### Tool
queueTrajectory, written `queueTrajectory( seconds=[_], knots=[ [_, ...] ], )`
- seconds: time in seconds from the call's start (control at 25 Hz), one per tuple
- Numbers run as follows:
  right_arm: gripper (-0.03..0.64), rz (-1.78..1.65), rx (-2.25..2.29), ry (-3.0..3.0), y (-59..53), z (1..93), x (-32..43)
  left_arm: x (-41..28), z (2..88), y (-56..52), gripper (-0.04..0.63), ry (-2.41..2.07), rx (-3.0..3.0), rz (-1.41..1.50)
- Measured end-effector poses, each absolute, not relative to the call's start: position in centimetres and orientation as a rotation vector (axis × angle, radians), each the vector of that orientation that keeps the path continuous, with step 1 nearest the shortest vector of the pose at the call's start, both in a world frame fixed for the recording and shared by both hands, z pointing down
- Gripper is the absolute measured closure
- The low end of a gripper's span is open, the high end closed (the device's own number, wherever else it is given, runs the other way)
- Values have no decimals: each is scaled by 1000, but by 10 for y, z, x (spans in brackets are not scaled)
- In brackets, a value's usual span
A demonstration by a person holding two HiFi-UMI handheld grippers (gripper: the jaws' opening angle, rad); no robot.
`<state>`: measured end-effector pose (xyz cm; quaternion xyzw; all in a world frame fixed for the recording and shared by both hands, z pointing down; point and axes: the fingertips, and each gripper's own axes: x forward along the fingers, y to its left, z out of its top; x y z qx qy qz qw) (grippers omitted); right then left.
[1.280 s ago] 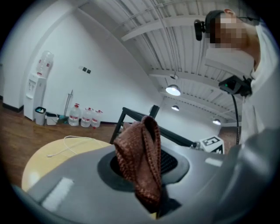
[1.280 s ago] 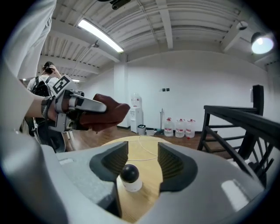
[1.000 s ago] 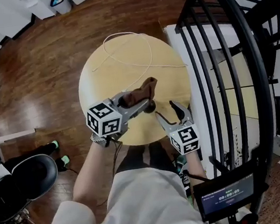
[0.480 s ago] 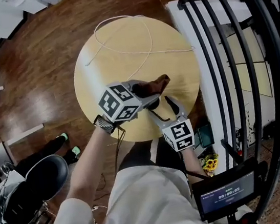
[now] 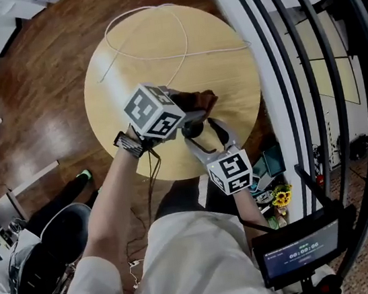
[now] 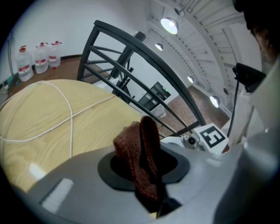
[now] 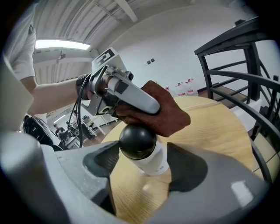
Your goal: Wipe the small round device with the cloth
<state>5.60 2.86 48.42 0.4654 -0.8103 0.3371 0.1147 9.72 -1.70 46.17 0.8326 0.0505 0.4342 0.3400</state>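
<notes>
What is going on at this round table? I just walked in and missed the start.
A person works with a gripper in each hand over a round wooden table. The left gripper is shut on a brown cloth and holds it against the small round device, a black ball on a white base standing on the table. The right gripper has just been opening its jaws, which now stand open on either side of the device.

We log the device (image 7: 139, 146): black ball atop a white cylinder, frame centre. The brown knit cloth (image 7: 168, 111), bunched, sits just above, touching the ball's upper right.
</notes>
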Motion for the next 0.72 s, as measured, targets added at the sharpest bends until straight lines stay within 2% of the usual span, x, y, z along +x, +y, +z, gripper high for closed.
queueTrajectory(
  seconds=[0.36, 0.72],
  knots=[
    [272, 1020, 1379, -2385, 33, 482, 55, 104, 484, -23, 483, 425, 2232, 1150],
    [268, 1026, 1397, -2395, 37, 481, 55, 100, 522, -17, 486, 416, 2322, 1265]
  ],
)
